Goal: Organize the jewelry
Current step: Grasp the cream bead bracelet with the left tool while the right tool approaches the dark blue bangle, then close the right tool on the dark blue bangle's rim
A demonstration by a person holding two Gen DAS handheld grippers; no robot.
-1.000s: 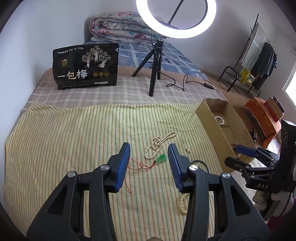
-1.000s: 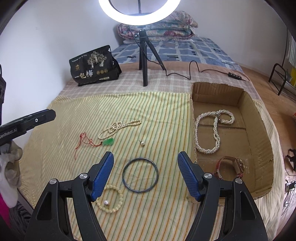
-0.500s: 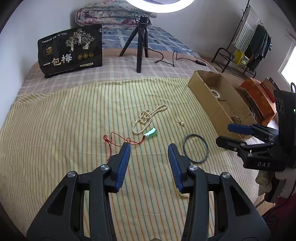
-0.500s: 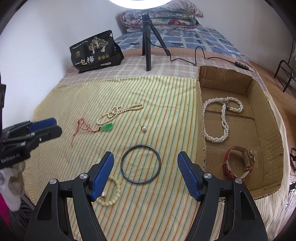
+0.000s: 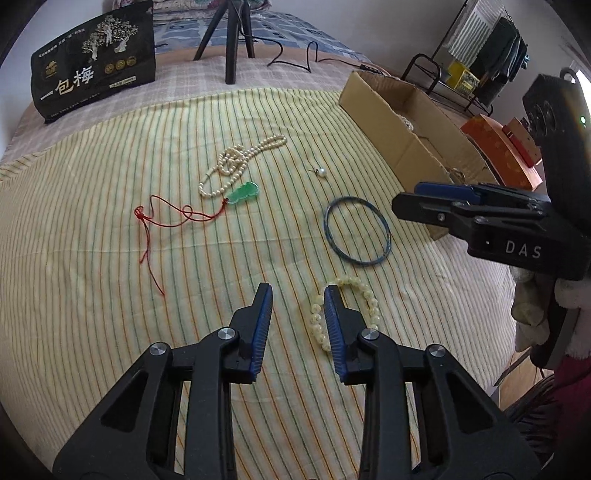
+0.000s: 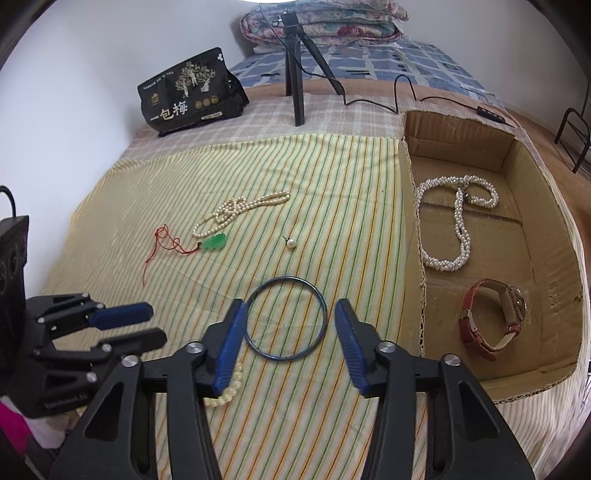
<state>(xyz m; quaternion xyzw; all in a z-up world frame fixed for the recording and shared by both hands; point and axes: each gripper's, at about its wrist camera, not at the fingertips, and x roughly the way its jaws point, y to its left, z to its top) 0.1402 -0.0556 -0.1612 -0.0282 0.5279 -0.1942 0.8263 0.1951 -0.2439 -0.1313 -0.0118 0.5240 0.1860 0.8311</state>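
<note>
On the striped cloth lie a blue bangle (image 5: 357, 230) (image 6: 287, 318), a cream bead bracelet (image 5: 364, 295) (image 6: 231, 389), a pearl necklace (image 5: 238, 162) (image 6: 236, 211), a green pendant on a red cord (image 5: 243, 192) (image 6: 214, 242) and a single pearl (image 5: 322, 172) (image 6: 290, 243). The cardboard box (image 6: 410, 192) (image 5: 388, 122) holds a pearl necklace (image 6: 458, 221) and a brown watch (image 6: 495, 319). My left gripper (image 5: 297, 295) is open, its right finger over the bracelet. My right gripper (image 6: 288, 314) is open just above the bangle.
A black snack bag (image 6: 190, 96) and a ring-light tripod (image 6: 295, 74) with its cable stand on the bed behind the cloth. Folded quilts (image 6: 321, 22) lie at the back. A clothes rack (image 5: 476, 48) and orange boxes (image 5: 498, 147) are beyond the bed.
Both grippers have moved lower and nearer to the cloth. The left one has shifted right to the bead bracelet and narrowed a little; the right one has closed in on the bangle.
</note>
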